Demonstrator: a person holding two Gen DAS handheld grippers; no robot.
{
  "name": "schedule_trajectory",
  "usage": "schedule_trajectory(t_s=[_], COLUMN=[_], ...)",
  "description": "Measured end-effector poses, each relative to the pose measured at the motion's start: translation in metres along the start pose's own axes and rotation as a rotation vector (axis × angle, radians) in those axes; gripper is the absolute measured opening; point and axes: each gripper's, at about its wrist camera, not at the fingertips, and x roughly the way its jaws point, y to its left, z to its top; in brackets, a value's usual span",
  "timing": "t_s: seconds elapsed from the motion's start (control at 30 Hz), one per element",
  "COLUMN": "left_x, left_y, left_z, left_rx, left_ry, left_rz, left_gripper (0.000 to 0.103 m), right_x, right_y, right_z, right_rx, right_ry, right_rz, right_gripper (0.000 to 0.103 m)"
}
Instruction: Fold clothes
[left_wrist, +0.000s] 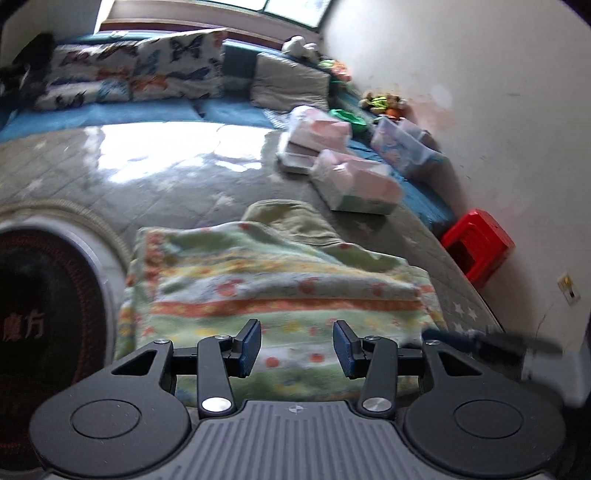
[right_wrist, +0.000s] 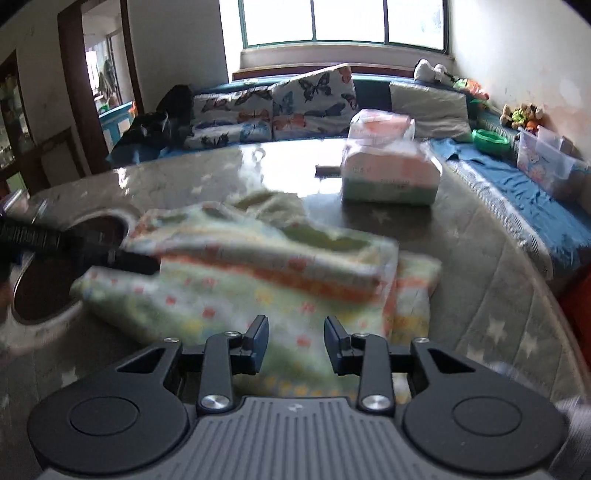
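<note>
A folded green garment with orange and yellow flower stripes (left_wrist: 273, 291) lies on the grey quilted table (left_wrist: 147, 166). It also shows in the right wrist view (right_wrist: 266, 280), its upper layer folded over the lower one. My left gripper (left_wrist: 297, 349) is open and empty just above the garment's near edge. My right gripper (right_wrist: 295, 345) is open and empty over the garment's near edge. The left gripper's tip (right_wrist: 129, 262) shows at the garment's left edge in the right wrist view. The right gripper's blurred tip (left_wrist: 480, 341) shows at the garment's right corner in the left wrist view.
Plastic-wrapped tissue packs (left_wrist: 354, 184) (right_wrist: 391, 173) lie on the table beyond the garment. A round dark heater opening (left_wrist: 44, 325) is sunk in the table at left. A red stool (left_wrist: 476, 243) stands by the right wall. Butterfly pillows (right_wrist: 273, 107) line the blue bench.
</note>
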Motion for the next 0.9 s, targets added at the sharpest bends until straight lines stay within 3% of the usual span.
schedule_trajectory(t_s=[0.23, 0.4, 0.57, 0.9], left_x=[0.012, 0.018, 0.019, 0.009], left_y=[-0.007, -0.004, -0.002, 0.010], left_z=[-0.010, -0.016, -0.019, -0.015], left_rx=[0.067, 0.068, 0.087, 0.052], left_ry=[0.015, 0.034, 0.033, 0.002], left_rz=[-0.016, -0.027, -0.038, -0.020], left_gripper=[0.046, 0.046, 0.046, 0.050], right_x=[0.035, 0.071, 0.082, 0.104], right_y=[-0.011, -0.010, -0.016, 0.020], right_z=[0.037, 0.037, 0.043, 0.060], right_rx=[0.037, 0.038, 0.088, -0.019], right_ry=[-0.002, 0.038, 0.025, 0.044], right_rz=[0.008, -0.021, -0.029, 0.034], right_gripper=[0.032, 0.030, 0.030, 0.030])
